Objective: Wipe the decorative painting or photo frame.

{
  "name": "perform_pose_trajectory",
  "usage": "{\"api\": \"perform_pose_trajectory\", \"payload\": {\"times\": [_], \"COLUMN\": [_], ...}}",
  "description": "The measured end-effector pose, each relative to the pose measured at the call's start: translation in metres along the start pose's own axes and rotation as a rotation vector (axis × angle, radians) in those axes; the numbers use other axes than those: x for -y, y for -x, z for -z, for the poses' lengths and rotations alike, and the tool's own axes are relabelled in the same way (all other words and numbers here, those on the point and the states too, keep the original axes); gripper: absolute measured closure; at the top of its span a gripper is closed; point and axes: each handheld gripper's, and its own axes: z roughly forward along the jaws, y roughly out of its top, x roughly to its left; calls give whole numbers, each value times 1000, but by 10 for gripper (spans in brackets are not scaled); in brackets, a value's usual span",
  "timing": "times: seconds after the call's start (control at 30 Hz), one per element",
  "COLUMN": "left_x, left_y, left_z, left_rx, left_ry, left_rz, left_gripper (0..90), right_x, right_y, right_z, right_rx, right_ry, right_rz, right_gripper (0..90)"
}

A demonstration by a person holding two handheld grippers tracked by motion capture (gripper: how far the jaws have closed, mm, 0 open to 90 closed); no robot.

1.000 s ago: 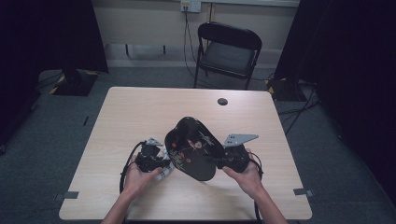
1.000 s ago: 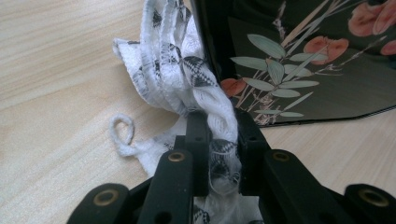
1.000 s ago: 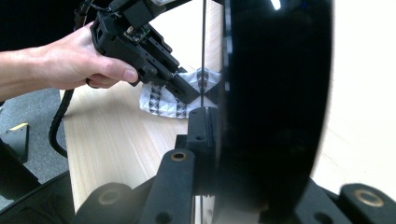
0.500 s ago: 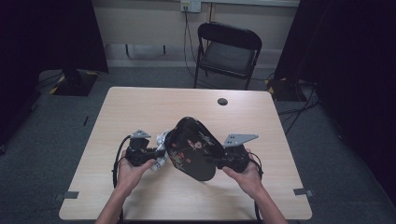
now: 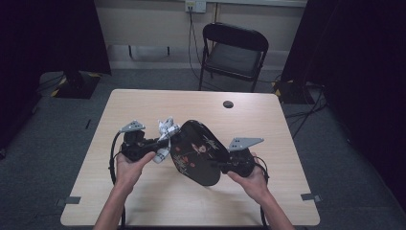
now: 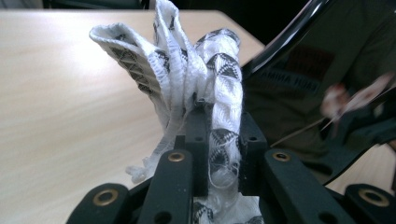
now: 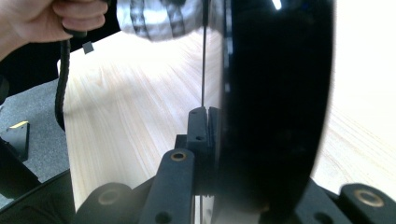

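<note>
At the left of the high view, the person's left hand holds the left gripper over the wooden table. Its jaws are clamped on a white cloth with a black pattern; in the left gripper view the cloth bunches up between and above the jaws, lifted off the table. Just beside the cloth, toward the middle of the table, a glossy black plate with printed artwork is tilted up on edge. The right gripper, held in the right hand, grips the plate's near rim; in the right gripper view its jaws are closed on the plate's dark edge. Beyond the table stands a black folding chair.
</note>
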Motion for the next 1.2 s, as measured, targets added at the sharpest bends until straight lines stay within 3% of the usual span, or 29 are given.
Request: {"api": "perform_pose_trajectory", "payload": {"times": [0.1,0.23,0.33,0.47,0.6,0.73,0.8,0.93,1.03,1.2], "left_x": [-9,-21,-26,-26,-25,-29,-35,-47,-54,-52], "left_y": [4,9,11,10,6,8,14,27,32,26], "left_z": [1,2,2,-2,-6,-6,-6,-4,0,-1], "left_rx": [15,71,96,66,11,15,54,80,132,132], "left_ry": [23,54,71,62,37,39,63,97,137,140], "left_rz": [-6,0,26,21,20,23,29,7,23,41], "left_gripper": [787,785,779,779,779,779,778,777,776,777], "right_x": [0,0,0,0,1,1,0,1,2,1], "right_y": [0,0,0,0,0,-1,-1,0,0,-2], "right_z": [0,0,0,0,0,-1,-1,-1,-1,-2], "right_rx": [-1,-2,-7,-9,-8,-13,-15,-16,-19,-18], "right_ry": [0,1,2,2,4,5,5,4,4,3], "right_rz": [0,2,2,1,0,2,4,6,7,11], "right_gripper": [810,810,810,809,808,806,806,809,811,809]}}
